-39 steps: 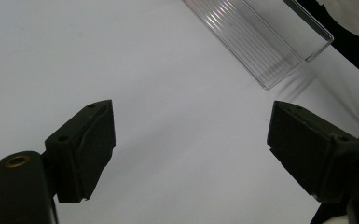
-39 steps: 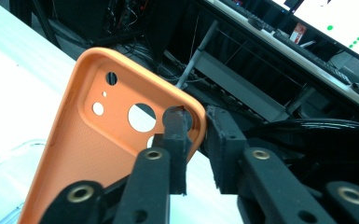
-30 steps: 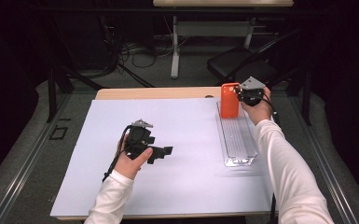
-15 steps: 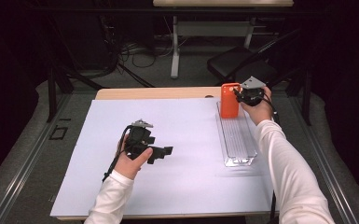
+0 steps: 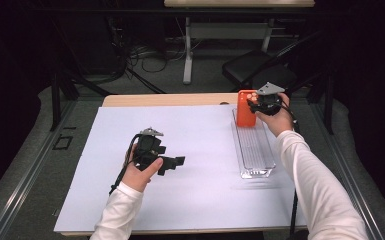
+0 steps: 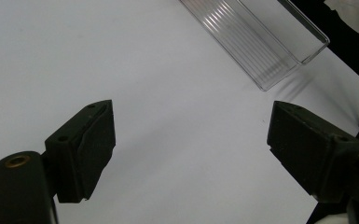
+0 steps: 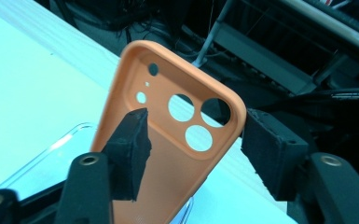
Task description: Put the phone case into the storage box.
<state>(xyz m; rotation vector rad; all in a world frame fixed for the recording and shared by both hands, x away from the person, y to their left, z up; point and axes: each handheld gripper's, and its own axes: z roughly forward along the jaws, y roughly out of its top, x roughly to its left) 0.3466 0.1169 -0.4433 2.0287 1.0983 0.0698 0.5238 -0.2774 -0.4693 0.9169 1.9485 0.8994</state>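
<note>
Forearms in white sleeves are coming in from the near edge of the wide white table sheet (image 5: 195, 200), and each hand is carrying one black two-jaw gripper.

Nearest, the left gripper (image 5: 176, 161) is hanging over the bare middle of the sheet. In the left gripper view its jaws are standing wide apart with only white surface between them, so it is released and is holding nothing. It is well apart from the work and seems to be waiting.

Farther on, at the right side, the long clear ribbed plastic tray (image 5: 254, 150) is lying on the sheet, running away from the person. No other object is showing inside it.

At the far end of this tray the orange soft phone case with round camera holes (image 7: 168, 140) is standing upright and a little tilted, with its lower end going down toward the tray; the exact point where it is resting is hidden. The right gripper (image 5: 252, 104) is beside it. Its jaws have just been opening, and in the right gripper view the case is between them, but a gap is showing at the right pad, so the grip is being let go.

I am judging that the placing of the case at the tray is almost done. What is remaining is to draw the right gripper away, and to see if the case is staying up or is falling flat into the tray.
</note>
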